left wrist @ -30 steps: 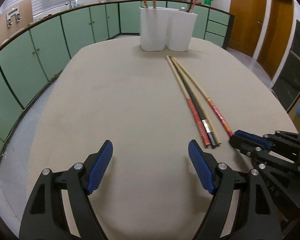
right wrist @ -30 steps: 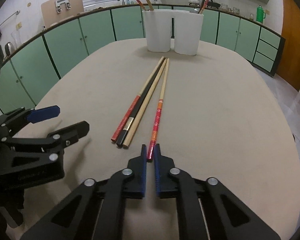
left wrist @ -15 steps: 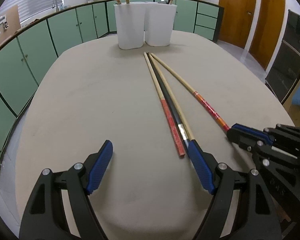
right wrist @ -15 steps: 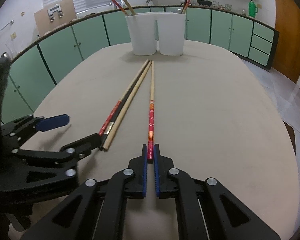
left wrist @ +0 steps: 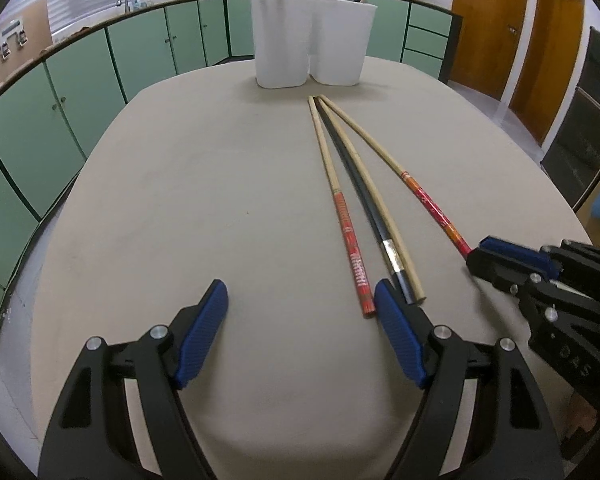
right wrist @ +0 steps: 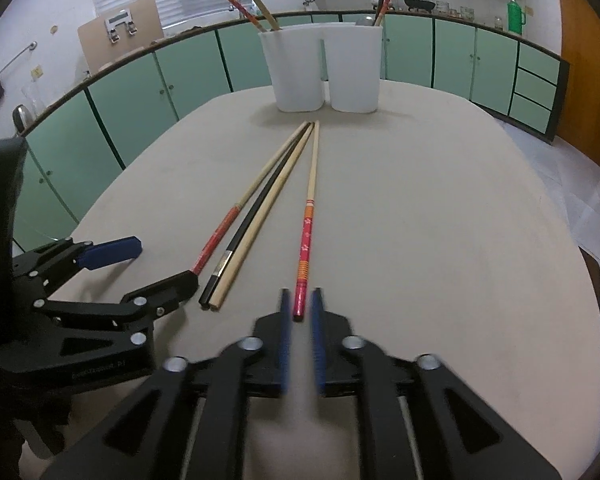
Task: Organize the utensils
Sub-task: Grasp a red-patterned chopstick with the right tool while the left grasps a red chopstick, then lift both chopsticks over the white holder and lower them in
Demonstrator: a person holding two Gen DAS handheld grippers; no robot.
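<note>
Several chopsticks lie on the beige table. A red-and-orange patterned chopstick (right wrist: pixel 305 248) points toward two white holders (right wrist: pixel 320 68); its near end sits between the fingers of my right gripper (right wrist: pixel 300 312), whose jaws stand slightly apart, blurred. The same chopstick shows in the left wrist view (left wrist: pixel 428 204). A red-ended chopstick (left wrist: pixel 350 248), a black one (left wrist: pixel 364 196) and a plain wooden one (left wrist: pixel 384 212) lie side by side. My left gripper (left wrist: pixel 300 312) is open and empty, its right finger next to their near ends.
The white holders (left wrist: pixel 310 40) stand at the table's far end with chopsticks upright in them. Green cabinets ring the room. Wooden doors (left wrist: pixel 484 24) and dark chairs (left wrist: pixel 580 140) are on the right. The table edge (left wrist: pixel 60 216) curves on the left.
My right gripper's jaws have parted slightly around the patterned chopstick's end. My left gripper has shifted so that the three chopsticks' ends lie by its right finger.
</note>
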